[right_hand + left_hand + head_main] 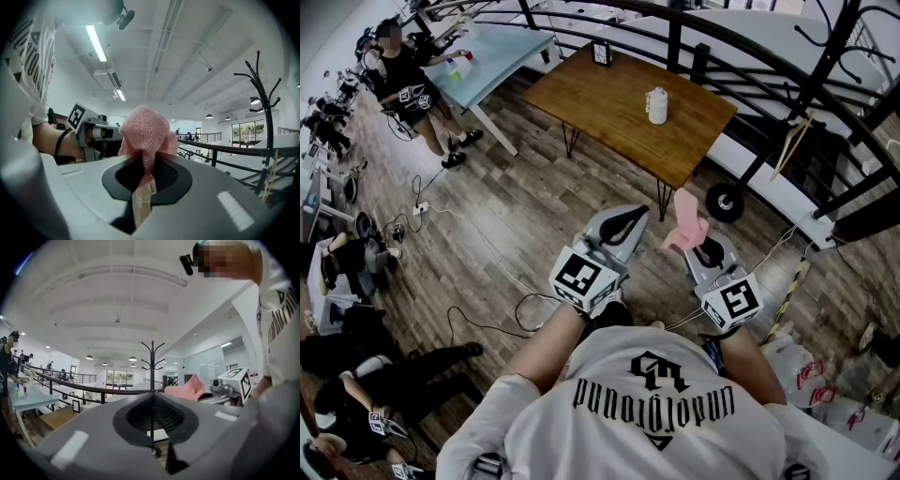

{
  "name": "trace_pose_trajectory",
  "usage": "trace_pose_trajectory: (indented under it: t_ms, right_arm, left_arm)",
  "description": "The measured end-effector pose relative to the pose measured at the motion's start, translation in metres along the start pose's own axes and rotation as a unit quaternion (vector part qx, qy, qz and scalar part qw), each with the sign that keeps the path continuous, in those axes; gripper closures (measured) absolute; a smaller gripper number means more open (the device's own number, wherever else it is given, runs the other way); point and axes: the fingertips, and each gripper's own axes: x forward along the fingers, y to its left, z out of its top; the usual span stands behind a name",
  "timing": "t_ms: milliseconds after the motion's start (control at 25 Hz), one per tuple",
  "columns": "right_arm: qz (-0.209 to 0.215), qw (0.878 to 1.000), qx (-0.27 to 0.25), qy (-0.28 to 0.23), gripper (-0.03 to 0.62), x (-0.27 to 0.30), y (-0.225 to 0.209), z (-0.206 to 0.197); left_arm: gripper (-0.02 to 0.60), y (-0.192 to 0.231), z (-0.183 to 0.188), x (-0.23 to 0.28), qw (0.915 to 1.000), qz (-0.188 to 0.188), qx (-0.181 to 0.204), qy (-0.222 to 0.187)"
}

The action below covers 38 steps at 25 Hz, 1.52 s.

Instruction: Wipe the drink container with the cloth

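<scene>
A white drink container (657, 105) stands upright on a wooden table (609, 108) well ahead of me, out of reach. My right gripper (705, 251) is shut on a pink cloth (686, 225), which sticks up from between its jaws (145, 136). My left gripper (625, 223) is shut with nothing in it; its pads meet along a thin line (151, 416). Both grippers are held level at waist height, side by side, above the wood-plank floor. From the left gripper view the pink cloth (185, 391) and the right gripper's marker cube (236, 380) show to the right.
A black railing (750, 56) curves behind the table. A pale blue table (492, 56) stands at back left with a person (408, 84) beside it. Cables (487, 309) lie on the floor, and people sit at the lower left. A black coat stand (265, 108) rises ahead.
</scene>
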Motion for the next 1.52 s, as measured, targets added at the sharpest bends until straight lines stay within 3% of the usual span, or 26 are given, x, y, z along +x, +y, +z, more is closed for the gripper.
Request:
trace_pose_trajectory:
  t_ms: [360, 720, 880, 1200, 1520]
  right_arm:
    - [-0.018, 1.0, -0.001, 0.008, 0.562, 0.084, -0.019, -0.008]
    - [-0.039, 0.999, -0.004, 0.003, 0.562, 0.171, -0.02, 0.017]
    - [-0.042, 0.999, 0.001, 0.011, 0.562, 0.197, -0.027, 0.013]
    - [-0.038, 0.999, 0.013, 0.012, 0.562, 0.22, -0.081, -0.001]
    - [-0.019, 1.0, 0.019, 0.01, 0.562, 0.252, -0.177, -0.011]
  left_arm:
    - [0.532, 0.079, -0.005, 0.014, 0.9999, -0.008, -0.002, -0.007]
    - [0.532, 0.146, 0.006, 0.016, 0.9982, -0.059, 0.007, 0.007]
    - [0.532, 0.174, 0.004, 0.022, 0.9979, -0.063, -0.004, 0.009]
    - [0.532, 0.199, -0.007, 0.068, 0.998, -0.061, -0.008, 0.015]
    - [0.532, 0.234, -0.017, 0.159, 0.9984, -0.048, -0.01, 0.026]
